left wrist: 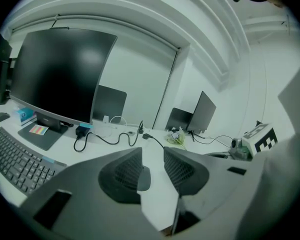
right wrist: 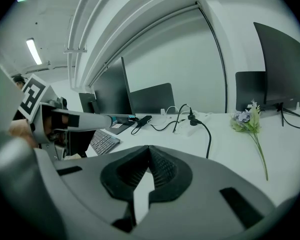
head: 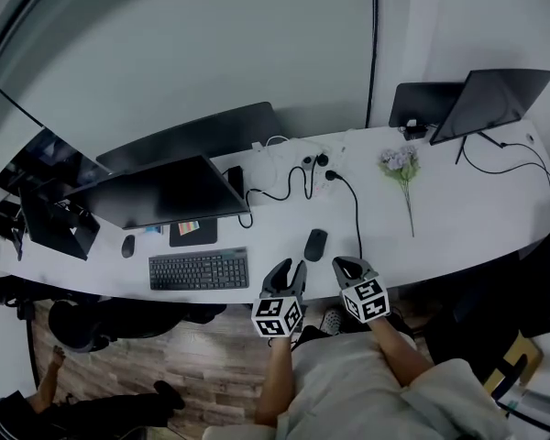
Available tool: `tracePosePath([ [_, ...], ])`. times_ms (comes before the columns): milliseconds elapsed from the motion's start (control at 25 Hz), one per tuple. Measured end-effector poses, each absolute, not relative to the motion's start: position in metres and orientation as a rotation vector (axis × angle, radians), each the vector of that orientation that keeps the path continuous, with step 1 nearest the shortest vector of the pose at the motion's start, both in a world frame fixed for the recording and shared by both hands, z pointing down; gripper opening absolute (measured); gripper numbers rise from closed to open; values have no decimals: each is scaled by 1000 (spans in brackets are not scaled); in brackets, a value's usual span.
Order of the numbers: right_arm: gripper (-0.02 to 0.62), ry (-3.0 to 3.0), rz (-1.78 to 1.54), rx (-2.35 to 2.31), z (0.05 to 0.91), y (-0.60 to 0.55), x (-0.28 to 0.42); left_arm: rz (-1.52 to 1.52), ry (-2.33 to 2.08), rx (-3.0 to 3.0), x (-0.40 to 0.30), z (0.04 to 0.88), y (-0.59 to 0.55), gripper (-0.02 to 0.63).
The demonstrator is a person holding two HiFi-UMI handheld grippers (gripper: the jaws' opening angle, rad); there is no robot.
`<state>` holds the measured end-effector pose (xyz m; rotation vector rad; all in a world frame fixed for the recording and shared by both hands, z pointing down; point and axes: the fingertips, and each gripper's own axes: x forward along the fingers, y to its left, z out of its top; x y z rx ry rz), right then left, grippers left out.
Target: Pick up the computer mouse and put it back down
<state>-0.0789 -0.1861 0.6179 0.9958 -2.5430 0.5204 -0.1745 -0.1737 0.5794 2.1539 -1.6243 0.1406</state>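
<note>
The black computer mouse (head: 315,244) lies on the white desk (head: 440,218), just right of the keyboard. My left gripper (head: 289,267) hovers at the desk's front edge just short of the mouse, its jaws apart with nothing pressed between them. In the left gripper view the left gripper (left wrist: 152,151) shows a clear gap, and the mouse (left wrist: 144,179) sits on the desk beyond it. My right gripper (head: 348,264) is to the right of the mouse, also at the front edge. In its own view the right gripper (right wrist: 149,148) has its jaws closed together and holds nothing.
A black keyboard (head: 199,269) lies left of the mouse, with a second small mouse (head: 128,245) further left. A large monitor (head: 165,191) stands behind it. A black cable (head: 356,211) runs toward the front edge. Artificial flowers (head: 401,165) lie to the right, near another screen (head: 490,104).
</note>
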Motion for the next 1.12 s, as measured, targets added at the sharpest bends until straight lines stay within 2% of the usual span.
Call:
tracePosePath([
  [200, 8, -2547, 522, 992, 618, -184, -82, 132, -1650, 2139, -181, 581, -170, 71],
  [440, 8, -2550, 527, 996, 618, -182, -85, 156, -1650, 2144, -183, 580, -167, 26],
  [1120, 6, -2562, 557, 923, 630, -170, -104, 214, -1670, 2116, -194, 585, -149, 23],
])
